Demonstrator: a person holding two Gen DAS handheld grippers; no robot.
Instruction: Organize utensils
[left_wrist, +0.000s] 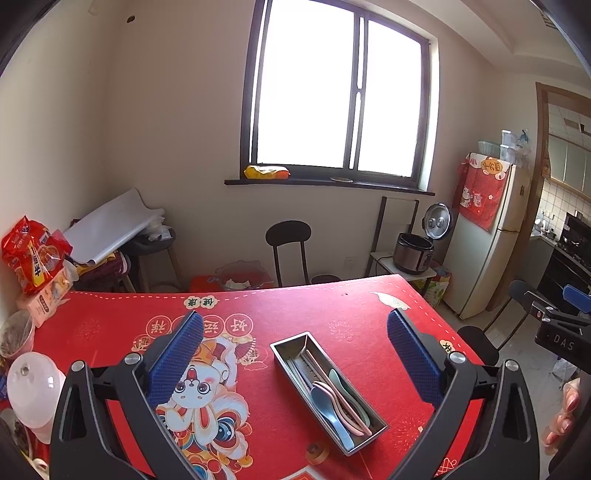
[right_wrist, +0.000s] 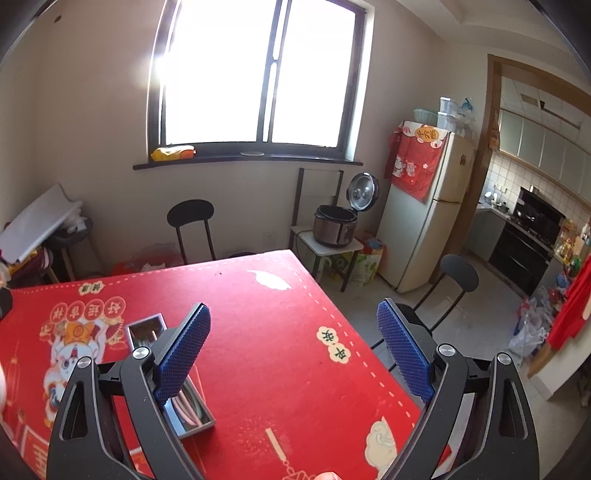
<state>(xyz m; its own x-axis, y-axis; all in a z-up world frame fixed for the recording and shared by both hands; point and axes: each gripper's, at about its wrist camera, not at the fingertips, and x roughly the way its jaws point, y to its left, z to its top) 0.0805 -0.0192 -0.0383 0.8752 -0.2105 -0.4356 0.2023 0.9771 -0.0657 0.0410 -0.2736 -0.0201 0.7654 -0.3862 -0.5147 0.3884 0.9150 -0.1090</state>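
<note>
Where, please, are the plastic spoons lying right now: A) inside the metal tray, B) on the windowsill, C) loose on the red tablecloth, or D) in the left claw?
A: the blue, pink and green plastic spoons lie together inside the metal tray on the red tablecloth, while the left claw is open and empty.
</note>
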